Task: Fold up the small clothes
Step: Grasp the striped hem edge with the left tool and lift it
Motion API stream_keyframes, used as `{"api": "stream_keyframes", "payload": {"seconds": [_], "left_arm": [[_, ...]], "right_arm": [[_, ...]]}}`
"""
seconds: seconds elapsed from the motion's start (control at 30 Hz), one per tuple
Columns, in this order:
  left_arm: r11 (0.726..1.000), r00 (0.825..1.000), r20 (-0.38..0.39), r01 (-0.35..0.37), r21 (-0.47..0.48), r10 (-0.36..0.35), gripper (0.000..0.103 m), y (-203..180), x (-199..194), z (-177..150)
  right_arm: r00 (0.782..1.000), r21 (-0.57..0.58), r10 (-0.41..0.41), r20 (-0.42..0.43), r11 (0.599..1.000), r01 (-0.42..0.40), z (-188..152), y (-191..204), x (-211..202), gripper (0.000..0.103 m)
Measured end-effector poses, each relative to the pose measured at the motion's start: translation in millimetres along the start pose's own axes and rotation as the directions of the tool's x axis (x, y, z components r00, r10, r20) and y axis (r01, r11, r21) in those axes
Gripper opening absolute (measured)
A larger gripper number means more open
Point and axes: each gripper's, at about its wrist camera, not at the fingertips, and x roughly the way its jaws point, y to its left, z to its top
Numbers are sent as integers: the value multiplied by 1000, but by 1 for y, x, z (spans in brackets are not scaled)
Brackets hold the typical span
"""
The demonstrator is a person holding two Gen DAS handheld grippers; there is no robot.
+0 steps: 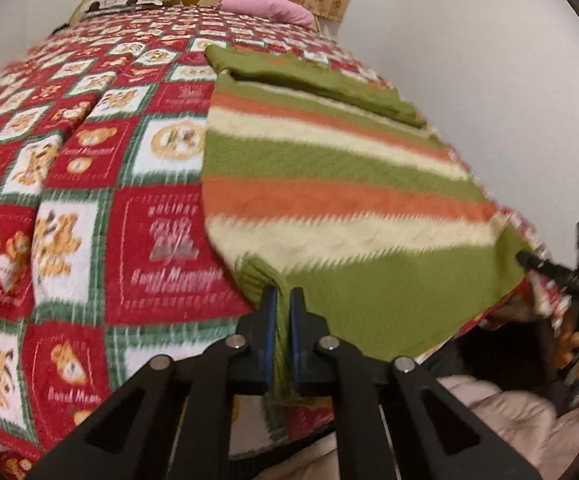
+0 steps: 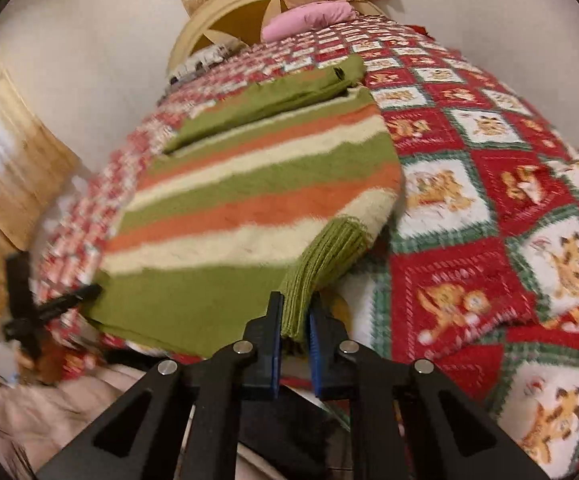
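Note:
A small knitted sweater [image 1: 329,184] with green, orange and cream stripes lies spread on the bed; it also shows in the right wrist view [image 2: 249,192]. My left gripper [image 1: 283,300] is shut on the near green edge of the sweater. My right gripper [image 2: 295,308] is shut on a ribbed green cuff [image 2: 321,260] at the sweater's near corner. A sleeve [image 1: 309,76] is folded across the far part of the sweater. The right gripper shows at the right edge of the left wrist view [image 1: 529,260], and the left gripper at the left of the right wrist view [image 2: 89,292].
The bed carries a red, white and green bear-patterned blanket [image 1: 89,200]. A pink pillow [image 1: 265,6] and a headboard [image 2: 225,12] are at the far end. A white wall [image 1: 509,80] runs along one side. A wooden door [image 2: 5,152] stands beside the bed.

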Motion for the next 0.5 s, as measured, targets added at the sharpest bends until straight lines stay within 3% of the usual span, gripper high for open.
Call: {"api": "stream_keyframes", "payload": {"seconds": [0.17,0.33,0.5], "left_arm": [[999,999,33,29,-18,-29,7,-1,2,40],[999,996,75,-42,10,41,7,-1,9,79],[990,988,114,-111,83,102,7,-2,5,88]], "right_arm": [[990,71,115,78,990,-121,39,2,5,10],[990,101,97,99,989,-107,77,-7,28,5],[996,136,51,75,989,-61,98,-22,62,5]]}}
